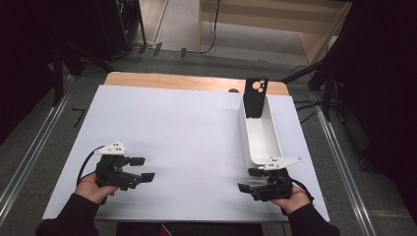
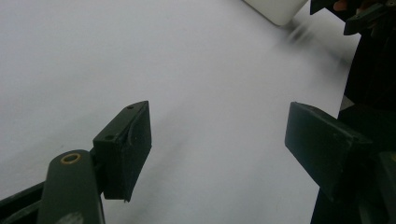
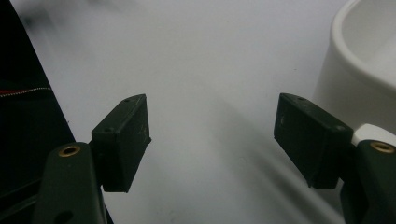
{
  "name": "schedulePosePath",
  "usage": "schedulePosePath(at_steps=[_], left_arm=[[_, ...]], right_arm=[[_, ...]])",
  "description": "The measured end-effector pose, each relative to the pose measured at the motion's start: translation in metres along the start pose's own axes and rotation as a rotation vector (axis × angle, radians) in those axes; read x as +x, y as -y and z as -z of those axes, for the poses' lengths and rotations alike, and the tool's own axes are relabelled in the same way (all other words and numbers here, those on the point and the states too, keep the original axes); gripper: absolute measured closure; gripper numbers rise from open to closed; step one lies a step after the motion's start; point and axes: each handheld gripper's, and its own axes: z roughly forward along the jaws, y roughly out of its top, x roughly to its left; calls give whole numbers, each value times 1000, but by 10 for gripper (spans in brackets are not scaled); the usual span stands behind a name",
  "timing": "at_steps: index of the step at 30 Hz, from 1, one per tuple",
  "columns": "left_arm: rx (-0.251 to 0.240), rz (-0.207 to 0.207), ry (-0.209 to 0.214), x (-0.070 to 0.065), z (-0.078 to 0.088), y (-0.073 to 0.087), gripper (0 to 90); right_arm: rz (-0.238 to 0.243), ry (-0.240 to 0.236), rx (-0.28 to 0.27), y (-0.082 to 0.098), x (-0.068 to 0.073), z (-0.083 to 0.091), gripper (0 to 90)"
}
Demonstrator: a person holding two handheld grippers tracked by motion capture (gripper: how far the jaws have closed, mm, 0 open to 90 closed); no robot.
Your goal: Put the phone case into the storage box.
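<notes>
the jaws of the left gripper (image 1: 142,169) stand wide apart and hold nothing; in the left gripper view there is only bare white surface between the two black pads. the jaws of the right gripper (image 1: 252,180) are also wide apart and empty, and in the right gripper view the bare tabletop (image 3: 205,70) shows between them. both grippers are low over the near part of the white tabletop (image 1: 172,128), the left one near the left front corner, the right one near the right front edge, and they point toward each other. each one is held by a hand that comes in from the bottom of the high view.

just behind the right gripper lies a long white tray (image 1: 248,140), with its rounded near end close to that gripper's grey plate. a black phone case (image 1: 255,98) stands tilted at the far end of the tray, leaning on its far wall, well apart from both grippers.
</notes>
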Motion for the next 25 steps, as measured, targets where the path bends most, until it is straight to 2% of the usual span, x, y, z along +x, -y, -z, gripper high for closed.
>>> schedulePosePath(at_steps=[25], left_arm=[[1,-5,11,2,-1,-1,226]], right_arm=[[-4,15,-4,2,-3,2,252]])
